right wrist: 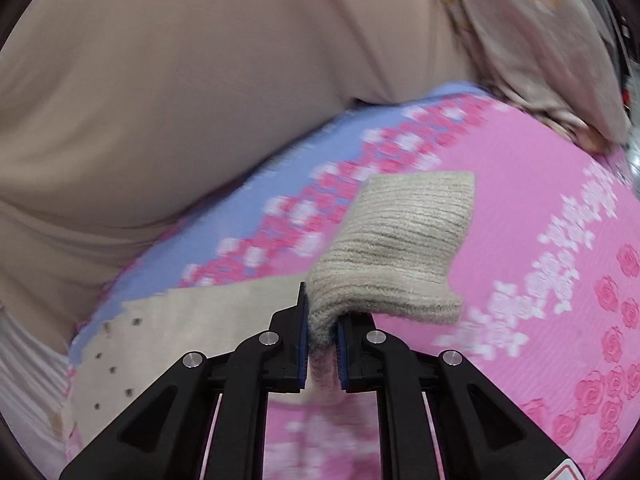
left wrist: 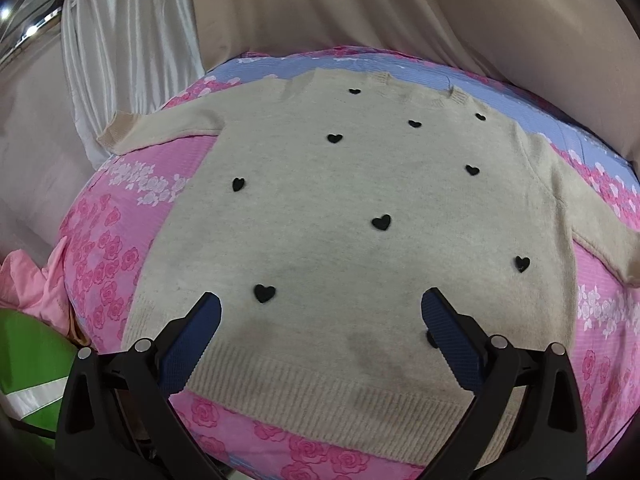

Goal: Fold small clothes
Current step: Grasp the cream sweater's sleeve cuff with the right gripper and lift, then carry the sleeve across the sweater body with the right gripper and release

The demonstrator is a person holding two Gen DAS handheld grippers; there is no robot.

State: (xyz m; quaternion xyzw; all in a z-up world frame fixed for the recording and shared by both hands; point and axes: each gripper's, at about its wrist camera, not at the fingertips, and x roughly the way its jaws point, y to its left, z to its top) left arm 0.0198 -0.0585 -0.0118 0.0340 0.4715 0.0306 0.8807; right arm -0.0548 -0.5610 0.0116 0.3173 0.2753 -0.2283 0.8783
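Already the right gripper (right wrist: 322, 344) is clamped on the sleeve cuff (right wrist: 404, 240); the sweater (left wrist: 340, 216) lies flat at lower left, so the sleeve folds that way. The left gripper (left wrist: 320, 312) hovers spread wide above the hem.

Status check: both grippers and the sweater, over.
Left gripper open, hovering over hem of sweater, which lies flat on floral bedspread. Right gripper shut on ribbed sleeve cuff, lifted. Nothing in the way.
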